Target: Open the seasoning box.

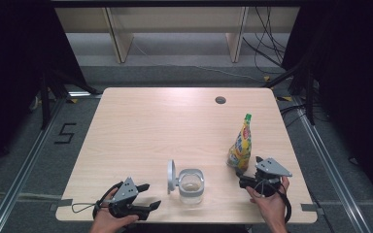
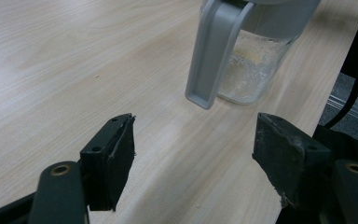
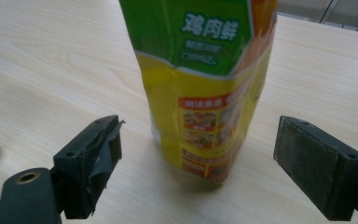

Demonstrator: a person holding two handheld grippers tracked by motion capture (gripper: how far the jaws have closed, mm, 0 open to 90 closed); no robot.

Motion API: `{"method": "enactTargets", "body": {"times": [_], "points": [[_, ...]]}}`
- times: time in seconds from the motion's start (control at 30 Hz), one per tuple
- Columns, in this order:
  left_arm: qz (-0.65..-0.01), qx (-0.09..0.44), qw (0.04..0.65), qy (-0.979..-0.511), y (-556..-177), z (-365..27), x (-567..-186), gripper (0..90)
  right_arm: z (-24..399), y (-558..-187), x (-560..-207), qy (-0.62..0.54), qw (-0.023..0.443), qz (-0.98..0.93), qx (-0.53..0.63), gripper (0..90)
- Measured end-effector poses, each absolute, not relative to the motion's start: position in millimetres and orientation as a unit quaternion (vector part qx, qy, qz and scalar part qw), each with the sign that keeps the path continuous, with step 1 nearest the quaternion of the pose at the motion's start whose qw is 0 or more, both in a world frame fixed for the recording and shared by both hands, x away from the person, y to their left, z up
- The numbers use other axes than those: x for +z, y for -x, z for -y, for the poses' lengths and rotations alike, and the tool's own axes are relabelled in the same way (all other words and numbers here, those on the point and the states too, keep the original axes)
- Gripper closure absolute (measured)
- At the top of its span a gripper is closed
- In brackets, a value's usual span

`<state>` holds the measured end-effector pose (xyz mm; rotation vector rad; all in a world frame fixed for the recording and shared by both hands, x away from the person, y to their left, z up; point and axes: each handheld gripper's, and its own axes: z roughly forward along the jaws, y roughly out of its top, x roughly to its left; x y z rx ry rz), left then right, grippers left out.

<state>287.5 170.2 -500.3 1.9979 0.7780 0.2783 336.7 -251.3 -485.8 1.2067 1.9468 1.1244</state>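
Near the right front of the surface (image 1: 141,121) stands the pouch (image 1: 240,145) — a tall green and yellow stand-up bag with printed panels, upright and tapering to a pinched top. I have the right hand-held gripper (image 1: 245,178) just behind its base, and in the right gripper view its black jaws stand spread wide to either side of the pouch (image 3: 205,93), pads clear of it, nothing pinched. At the front centre sits a clear jar (image 1: 191,187) with a grey collar, its round lid (image 1: 171,175) swung up on edge at the left; some pale granular stuff lies at the bottom of the jar (image 2: 251,70). My left hand-held gripper (image 1: 145,196) rests low at the left front, pointing toward the jar, jaws spread and empty, the jar's grey handle (image 2: 212,56) just ahead of them. I judge the pouch to be light and soft: thin creased film that will buckle under a hard squeeze and may slip if gripped on the glossy print. Its contents probably sit low, so the bottom is the firmer part. I would take hold across the lower body, a little above the base where the fill backs the film, closing gently — high up the walls would simply collapse together and the bag would swing. The jar looks rigid and steadier, though its open lid makes it awkward to nudge.
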Motion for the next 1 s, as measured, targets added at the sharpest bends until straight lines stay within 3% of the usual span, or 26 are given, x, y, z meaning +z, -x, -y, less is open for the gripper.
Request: {"method": "enactTargets", "body": {"times": [1.0], "points": [[-0.304,0.113,0.467,-0.823,-290,-169,-500,28.9,236,-369,-492,-0.465,0.313,-0.704,0.436,17.4]]}}
